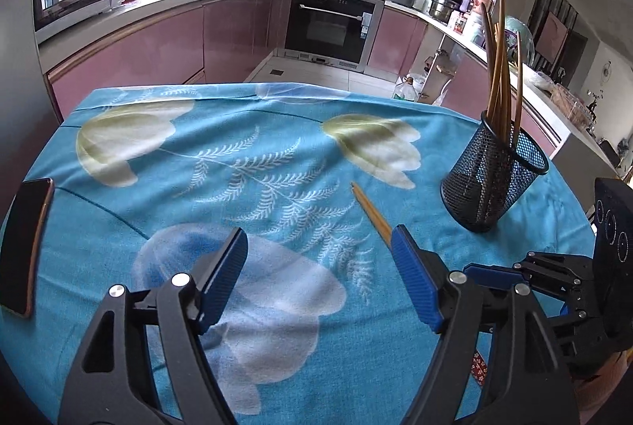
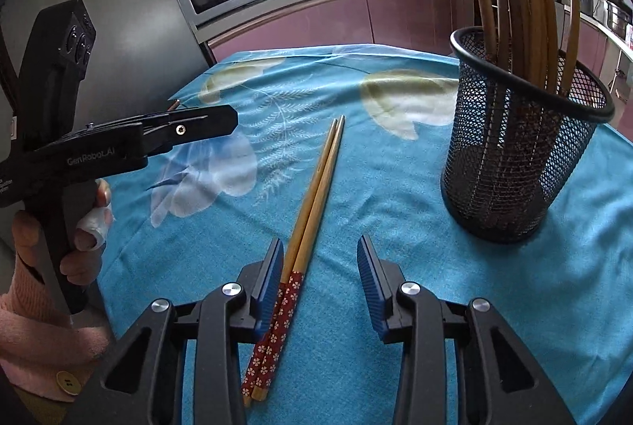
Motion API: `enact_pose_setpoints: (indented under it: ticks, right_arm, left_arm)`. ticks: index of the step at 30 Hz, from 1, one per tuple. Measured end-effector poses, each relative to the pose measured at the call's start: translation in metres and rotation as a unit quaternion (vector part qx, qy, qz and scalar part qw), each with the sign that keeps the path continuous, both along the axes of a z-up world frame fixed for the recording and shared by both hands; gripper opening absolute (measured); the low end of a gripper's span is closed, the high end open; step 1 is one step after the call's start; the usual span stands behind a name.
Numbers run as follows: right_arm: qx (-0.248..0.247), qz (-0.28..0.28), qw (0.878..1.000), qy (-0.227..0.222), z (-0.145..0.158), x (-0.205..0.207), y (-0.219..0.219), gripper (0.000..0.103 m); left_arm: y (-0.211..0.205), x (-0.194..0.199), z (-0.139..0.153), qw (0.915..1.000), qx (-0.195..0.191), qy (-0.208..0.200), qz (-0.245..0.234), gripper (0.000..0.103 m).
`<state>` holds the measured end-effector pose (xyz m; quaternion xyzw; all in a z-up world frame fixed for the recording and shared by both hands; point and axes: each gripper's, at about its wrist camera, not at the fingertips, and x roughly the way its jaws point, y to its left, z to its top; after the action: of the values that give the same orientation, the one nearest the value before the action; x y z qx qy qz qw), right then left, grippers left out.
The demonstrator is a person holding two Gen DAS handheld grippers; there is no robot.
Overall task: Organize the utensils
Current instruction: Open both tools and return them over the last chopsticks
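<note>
Straddling the light, stiff, probably slippery chopstick pair (image 2: 312,211) near its patterned end, the right gripper (image 2: 320,278) gaped unclenched, as did the left gripper (image 1: 318,266).

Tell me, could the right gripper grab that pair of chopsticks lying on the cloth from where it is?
Probably yes. The right gripper is open, and the chopsticks lie flat on the blue tablecloth between its fingers, close to the left one. Nothing covers them; the mesh holder stands off to the right.
</note>
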<state>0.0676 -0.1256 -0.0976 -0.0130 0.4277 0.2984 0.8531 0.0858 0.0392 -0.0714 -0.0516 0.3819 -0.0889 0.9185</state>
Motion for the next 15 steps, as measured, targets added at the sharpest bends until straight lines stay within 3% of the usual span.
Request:
enact_pose_setpoints:
  ticks: [15]
  right_arm:
    - [-0.026, -0.025, 0.999, -0.006, -0.005, 0.000, 0.000, 0.029]
  left_arm:
    - [-0.017, 0.001, -0.010, 0.9996, 0.004, 0.019, -0.021, 0.074]
